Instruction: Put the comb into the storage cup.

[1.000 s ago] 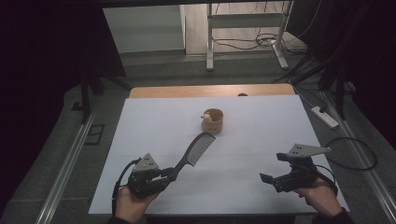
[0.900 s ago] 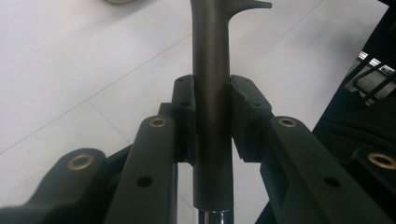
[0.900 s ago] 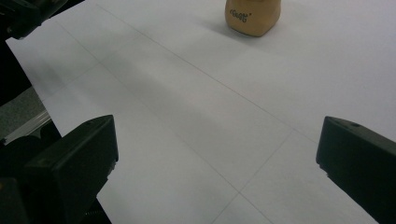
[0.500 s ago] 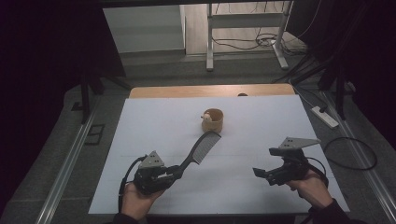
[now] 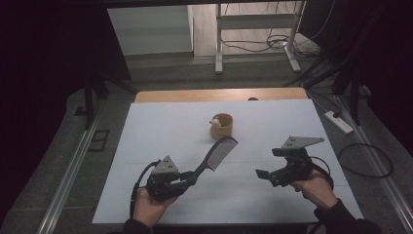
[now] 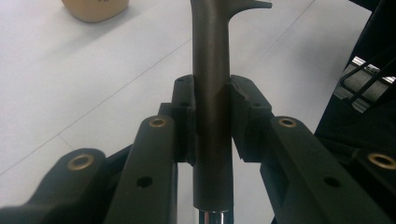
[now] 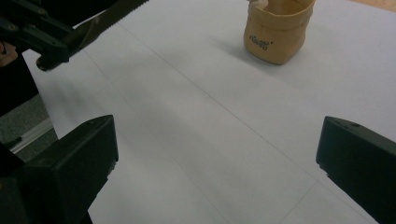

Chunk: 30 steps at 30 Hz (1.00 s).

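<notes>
High view: the left tongs (image 5: 187, 176) pinch the handle of a dark comb (image 5: 217, 152), which slants up over the white counter (image 5: 146, 131) toward a tan pouch (image 5: 222, 126) farther off. The right tongs (image 5: 263, 174) hang spread at near right.

Left gripper view: both pads clamp the comb's handle (image 6: 212, 93).

Right gripper view: jaws wide apart, nothing between; the pouch (image 7: 278, 29) stands far ahead.

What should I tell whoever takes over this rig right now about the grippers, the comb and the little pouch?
Left gripper: shut on the dark comb by its handle, teeth end raised toward the pouch.
Right gripper: open, holding nothing, above the white table.
Tan pouch: upright mid-table, something pale in it already.
Done: comb picked up.
Left, probably: comb into the pouch; the right gripper might steady it.
</notes>
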Each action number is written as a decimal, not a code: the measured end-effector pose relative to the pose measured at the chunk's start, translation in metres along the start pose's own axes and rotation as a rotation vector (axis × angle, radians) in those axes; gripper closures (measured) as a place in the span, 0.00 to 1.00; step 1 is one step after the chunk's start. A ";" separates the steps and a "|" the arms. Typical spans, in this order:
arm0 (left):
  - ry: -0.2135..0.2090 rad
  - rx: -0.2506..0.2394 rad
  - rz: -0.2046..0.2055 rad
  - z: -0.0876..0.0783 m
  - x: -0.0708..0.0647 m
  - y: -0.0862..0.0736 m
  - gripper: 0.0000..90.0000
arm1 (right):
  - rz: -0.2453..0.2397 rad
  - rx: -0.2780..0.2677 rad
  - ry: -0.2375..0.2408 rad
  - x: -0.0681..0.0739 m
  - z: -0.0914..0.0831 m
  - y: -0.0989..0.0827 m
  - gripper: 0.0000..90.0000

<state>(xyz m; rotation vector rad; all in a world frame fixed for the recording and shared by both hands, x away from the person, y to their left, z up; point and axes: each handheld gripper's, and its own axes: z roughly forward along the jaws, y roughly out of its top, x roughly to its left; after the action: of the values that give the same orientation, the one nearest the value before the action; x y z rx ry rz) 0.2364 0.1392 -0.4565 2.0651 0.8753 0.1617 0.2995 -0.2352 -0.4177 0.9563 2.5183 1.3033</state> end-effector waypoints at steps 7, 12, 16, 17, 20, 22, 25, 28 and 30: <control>-0.011 0.001 0.010 0.006 -0.001 0.004 0.80 | 0.022 -0.006 0.025 0.001 0.005 0.010 0.00; -0.015 0.000 0.020 0.009 -0.001 0.006 0.80 | 0.026 -0.022 0.042 0.001 0.009 0.019 0.00; -0.019 0.003 0.024 0.012 -0.002 0.008 0.80 | 0.034 -0.032 0.057 0.001 0.011 0.024 0.00; -0.022 0.002 0.024 0.013 -0.002 0.008 0.80 | 0.036 -0.037 0.059 0.000 0.012 0.025 0.00; -0.023 0.001 0.025 0.016 -0.002 0.009 0.80 | 0.048 -0.036 0.067 -0.001 0.015 0.029 0.00; -0.025 0.000 0.028 0.017 -0.003 0.009 0.80 | 0.057 -0.033 0.073 -0.003 0.017 0.031 0.00; -0.031 -0.004 0.031 0.020 -0.005 0.010 0.80 | 0.074 -0.023 0.081 -0.004 0.022 0.034 0.00; -0.030 -0.002 0.038 0.022 -0.006 0.011 0.80 | 0.092 -0.001 0.072 -0.003 0.025 0.037 0.00; -0.028 0.000 0.048 0.024 -0.008 0.012 0.80 | 0.101 0.013 0.060 -0.001 0.026 0.040 0.00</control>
<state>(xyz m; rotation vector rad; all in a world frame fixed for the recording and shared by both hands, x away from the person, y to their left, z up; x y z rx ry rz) 0.2466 0.1133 -0.4607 2.0846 0.8089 0.1586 0.3299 -0.2012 -0.4032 1.0764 2.5565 1.3647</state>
